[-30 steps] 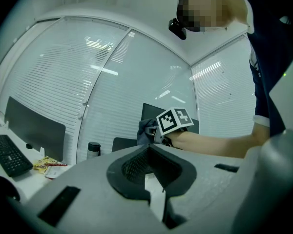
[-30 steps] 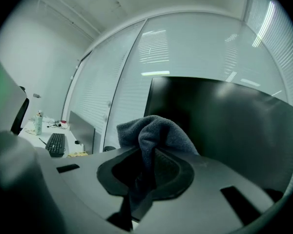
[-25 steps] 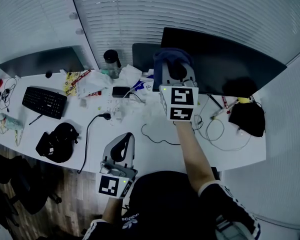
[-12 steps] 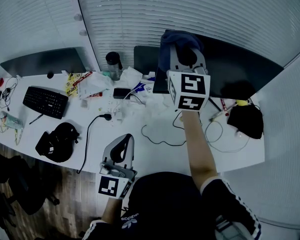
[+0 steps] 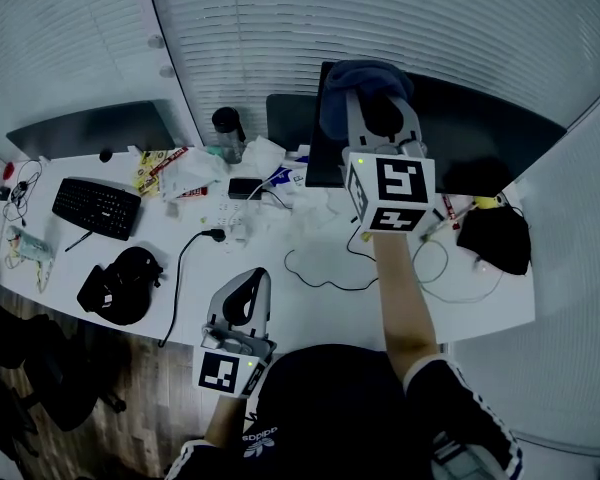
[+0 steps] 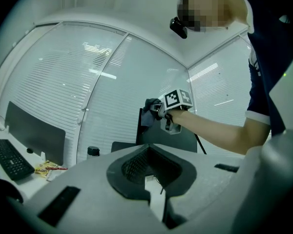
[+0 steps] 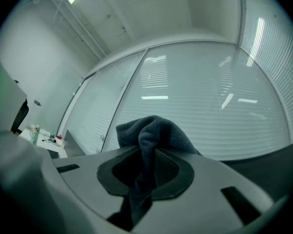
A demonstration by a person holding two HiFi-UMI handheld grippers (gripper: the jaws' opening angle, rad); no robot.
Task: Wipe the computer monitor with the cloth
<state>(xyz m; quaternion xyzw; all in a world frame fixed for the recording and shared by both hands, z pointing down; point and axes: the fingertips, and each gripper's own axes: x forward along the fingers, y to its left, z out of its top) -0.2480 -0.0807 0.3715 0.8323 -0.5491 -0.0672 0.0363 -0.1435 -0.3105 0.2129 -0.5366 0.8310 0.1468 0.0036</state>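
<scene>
Two grippers show in the head view. The right gripper (image 5: 378,108) is up at 12 o'clock and has the cloth (image 5: 365,80) at the top left corner of the monitor (image 5: 490,133). The left gripper (image 5: 242,290) hangs low at 6 o'clock, over the desk (image 5: 310,303).

In the left gripper view the jaws are together with nothing between them.

In the right gripper view the jaws are clamped on the cloth, which bunches out at 12 o'clock. For a good wipe, I think the bunch should lie flat on the screen and travel toward 3 o'clock in overlapping rows, with light pressure.
</scene>
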